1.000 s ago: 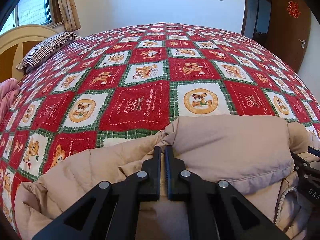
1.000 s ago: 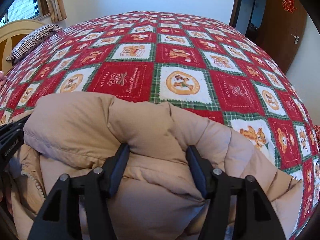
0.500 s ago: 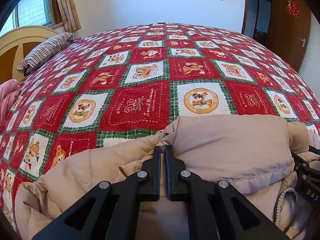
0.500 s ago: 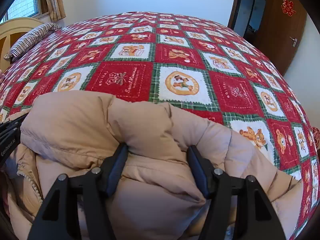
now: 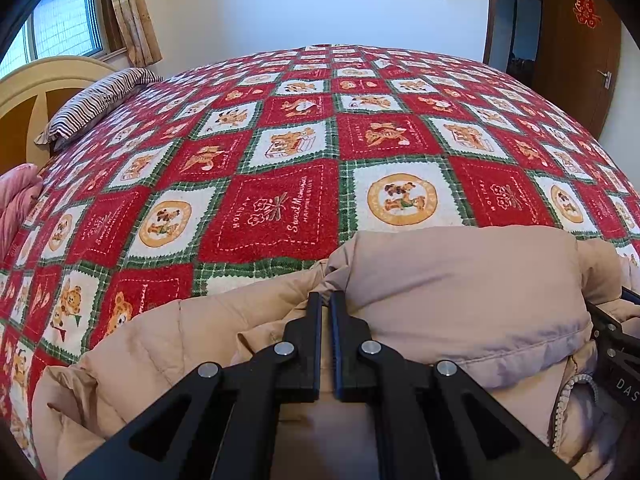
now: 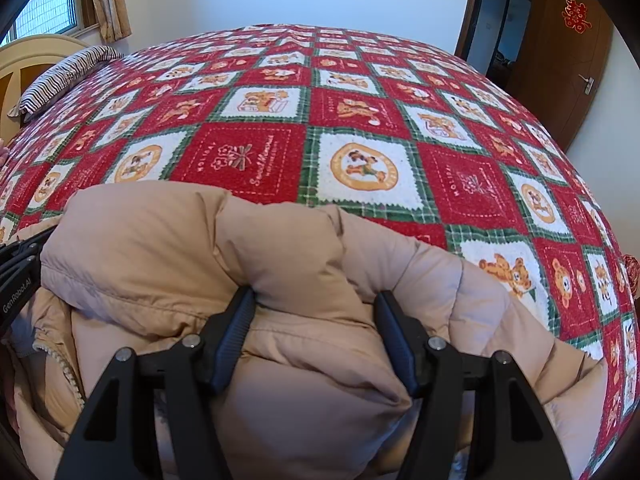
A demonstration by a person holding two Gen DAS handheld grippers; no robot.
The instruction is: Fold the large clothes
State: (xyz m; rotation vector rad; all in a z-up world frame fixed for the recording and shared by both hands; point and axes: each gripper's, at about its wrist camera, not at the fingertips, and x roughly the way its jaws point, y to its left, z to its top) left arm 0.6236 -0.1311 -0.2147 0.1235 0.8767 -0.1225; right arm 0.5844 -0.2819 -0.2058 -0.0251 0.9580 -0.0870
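On the near edge of the red patchwork bedspread (image 5: pixel 280 184), my left gripper (image 5: pixel 325 300) pinches a thin fold of the beige puffer jacket (image 5: pixel 460 280); my right gripper (image 6: pixel 316 300) straddles a thick padded roll, pads pressing its sides.

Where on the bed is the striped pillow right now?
In both wrist views the striped pillow lies at the far left of the bed, against the cream headboard below the window, well beyond the beige puffer jacket.
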